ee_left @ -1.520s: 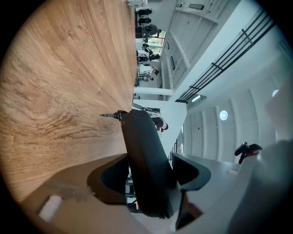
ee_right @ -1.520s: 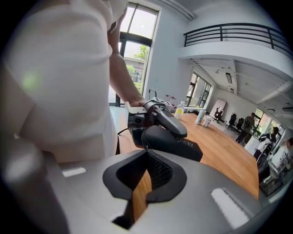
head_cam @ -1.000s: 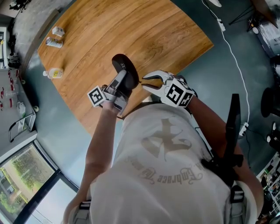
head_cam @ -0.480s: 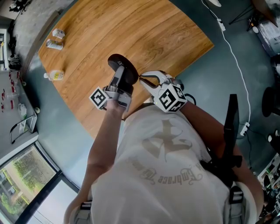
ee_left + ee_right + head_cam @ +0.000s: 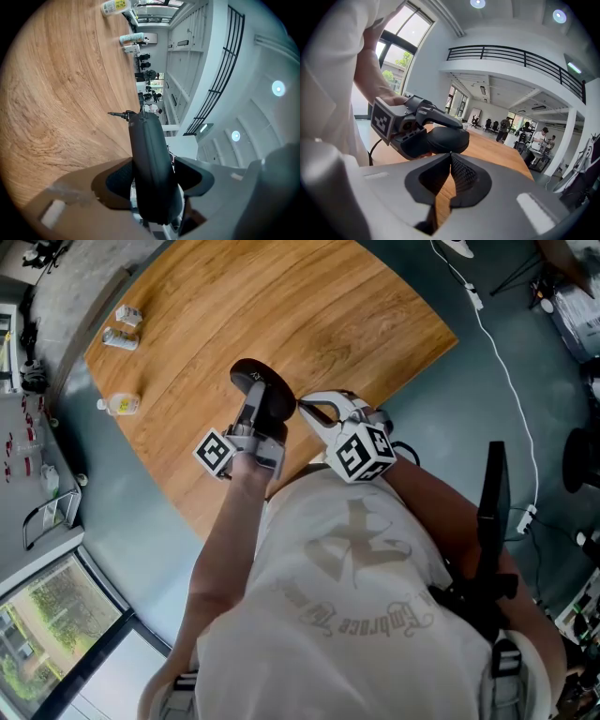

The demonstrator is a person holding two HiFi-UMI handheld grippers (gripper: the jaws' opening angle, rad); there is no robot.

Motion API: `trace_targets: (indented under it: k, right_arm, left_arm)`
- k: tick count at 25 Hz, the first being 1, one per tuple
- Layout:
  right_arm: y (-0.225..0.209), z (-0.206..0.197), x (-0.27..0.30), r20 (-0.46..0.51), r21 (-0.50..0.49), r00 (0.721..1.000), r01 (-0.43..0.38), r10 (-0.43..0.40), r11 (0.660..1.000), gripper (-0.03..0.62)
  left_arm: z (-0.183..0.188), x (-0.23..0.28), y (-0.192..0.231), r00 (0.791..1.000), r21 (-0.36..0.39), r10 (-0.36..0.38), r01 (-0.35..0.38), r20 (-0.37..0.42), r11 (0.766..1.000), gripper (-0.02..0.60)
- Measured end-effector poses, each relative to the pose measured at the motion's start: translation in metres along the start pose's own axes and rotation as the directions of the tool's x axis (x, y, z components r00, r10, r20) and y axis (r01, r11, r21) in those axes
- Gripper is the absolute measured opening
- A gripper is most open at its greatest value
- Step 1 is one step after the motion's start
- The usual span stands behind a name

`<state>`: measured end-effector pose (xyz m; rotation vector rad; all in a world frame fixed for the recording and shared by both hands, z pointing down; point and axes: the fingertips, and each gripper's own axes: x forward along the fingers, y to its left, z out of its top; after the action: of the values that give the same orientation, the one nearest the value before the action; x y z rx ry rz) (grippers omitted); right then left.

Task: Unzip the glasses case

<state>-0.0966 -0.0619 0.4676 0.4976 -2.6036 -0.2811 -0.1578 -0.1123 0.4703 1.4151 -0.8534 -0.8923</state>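
My left claw [image 5: 152, 165] is clamped hard on the black oval zipped glasses case [image 5: 265, 385], held on edge just above the near edge of the light wooden table [image 5: 309, 315]. My right claw [image 5: 450, 154] has its tips pressed together against the case's rim; I can't tell whether a tab is caught. A metal zip pull [image 5: 117, 114] juts free at the far end. A sideways tug could twist the case loose. Small bottles [image 5: 120, 404] sit by the left edge, well clear

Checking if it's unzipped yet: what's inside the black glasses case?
Nothing visible: the black oval glasses case, clamped in the left gripper, shows a closed zip seam, so its inside is covered.
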Motion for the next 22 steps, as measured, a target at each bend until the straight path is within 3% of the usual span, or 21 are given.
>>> trace_targets:
  k: [3, 8, 13, 18, 22]
  right_arm:
    - [0.001, -0.002, -0.002, 0.006, 0.061, 0.998, -0.061, 0.061, 0.996, 0.011]
    - [0.005, -0.014, -0.011, -0.009, 0.152, 0.986, -0.164, 0.167, 0.975, 0.008]
    - [0.006, -0.019, -0.013, -0.004, 0.173, 0.981, -0.19, 0.193, 0.967, 0.008]
    - [0.002, -0.022, -0.017, -0.007, 0.187, 0.983, -0.181, 0.186, 0.965, 0.008]
    - [0.005, -0.022, -0.015, -0.008, 0.174, 0.979, -0.2, 0.205, 0.964, 0.008]
  left_arm:
    - [-0.003, 0.002, -0.001, 0.999, 0.031, 0.005, -0.004, -0.034, 1.0, 0.281]
    - [-0.023, 0.001, -0.007, 0.983, 0.124, 0.027, -0.004, -0.18, 0.992, 0.262]
    - [-0.034, -0.001, -0.007, 0.963, 0.158, 0.049, -0.007, -0.266, 0.987, 0.243]
    - [-0.053, -0.005, -0.01, 0.928, 0.192, 0.06, 0.013, -0.368, 0.981, 0.233]
    - [-0.055, -0.011, -0.007, 0.924, 0.181, 0.056, 0.014, -0.378, 0.983, 0.236]
